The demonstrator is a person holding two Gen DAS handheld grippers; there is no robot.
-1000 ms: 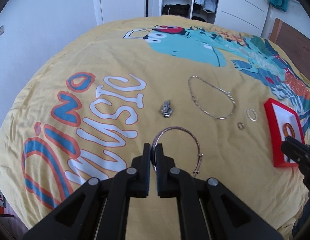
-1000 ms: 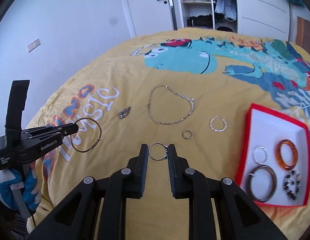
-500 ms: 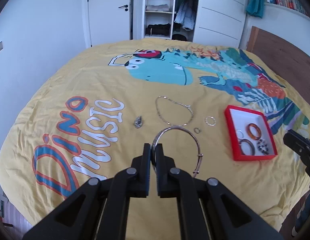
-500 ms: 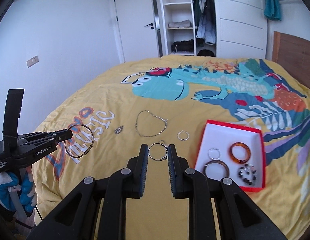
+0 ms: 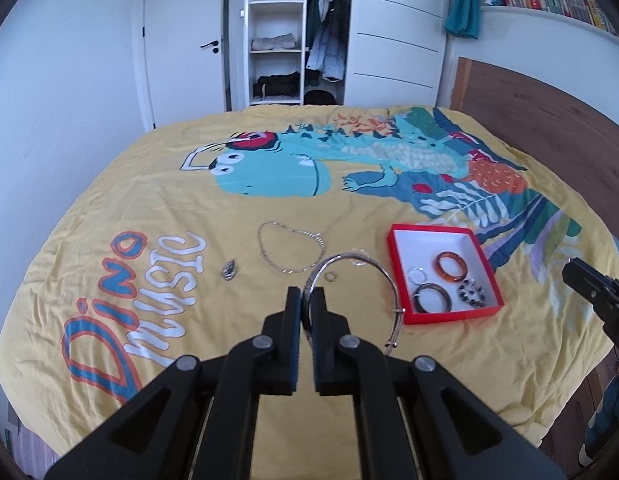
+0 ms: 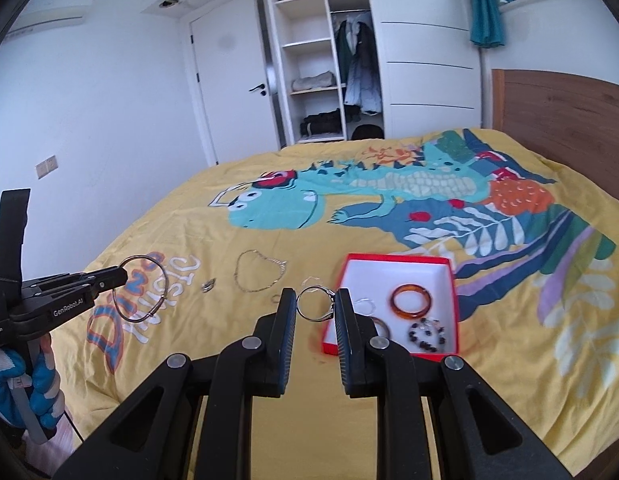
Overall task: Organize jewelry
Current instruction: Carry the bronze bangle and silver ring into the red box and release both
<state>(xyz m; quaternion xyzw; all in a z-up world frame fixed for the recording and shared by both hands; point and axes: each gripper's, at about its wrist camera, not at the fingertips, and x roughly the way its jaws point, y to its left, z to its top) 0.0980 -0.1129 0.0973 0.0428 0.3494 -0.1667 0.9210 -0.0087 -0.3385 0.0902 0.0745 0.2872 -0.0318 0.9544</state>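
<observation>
Both grippers have risen from the bedspread since a second ago, so the whole red tray now shows. The left gripper is clamped on a thin silver bangle; the right gripper, narrowly parted, pinches a small silver ring. Each should be released low over the tray's bare white floor, clear of the amber bangle.

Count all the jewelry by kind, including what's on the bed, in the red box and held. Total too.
Bangles: 3 (thin bangle held, amber bangle, dark bangle)
Hoops and rings: 4 (held hoop, boxed hoop, bed hoop, small ring)
Chain necklace: 1
Beaded bracelet: 1
Charm: 1
Total: 10
</observation>
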